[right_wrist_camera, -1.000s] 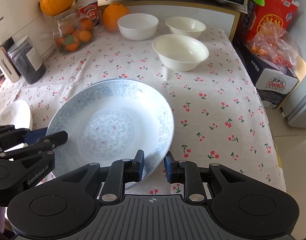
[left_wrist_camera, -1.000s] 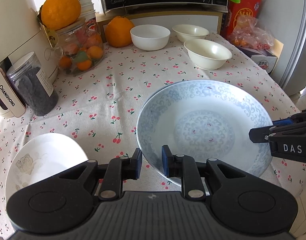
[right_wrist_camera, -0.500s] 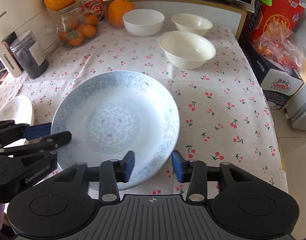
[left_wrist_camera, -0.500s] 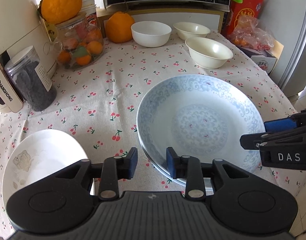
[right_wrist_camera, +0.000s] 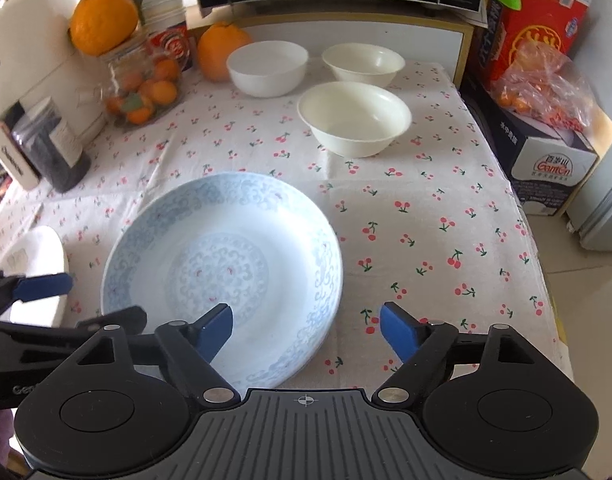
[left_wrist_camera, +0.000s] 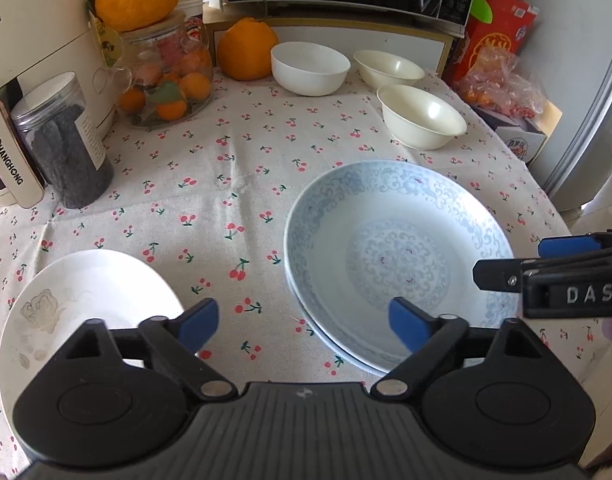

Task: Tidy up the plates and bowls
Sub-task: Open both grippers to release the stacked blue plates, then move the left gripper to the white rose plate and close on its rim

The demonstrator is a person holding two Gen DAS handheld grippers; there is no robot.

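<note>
Lettering reads CHANGHONG on white appliance [left_wrist_camera: 10,162]—both tools, left tool [left_wrist_camera: 302,326] and right tool [right_wrist_camera: 306,326], just opened wide, empty.

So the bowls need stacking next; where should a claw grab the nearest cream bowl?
Take the cream bowl by its rim, coming from above on the near side: it stands upright and open, and its flared wall is thin enough for one pad inside, one outside.

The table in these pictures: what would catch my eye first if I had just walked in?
Most likely the big blue-patterned plate, lying on the cherry-print tablecloth right in front of both grippers, seemingly stacked on another plate. The left gripper and right gripper have just been opening, each with one finger over the plate and neither gripping it. Behind it stand three pale bowls, with bright oranges at the back left.
</note>
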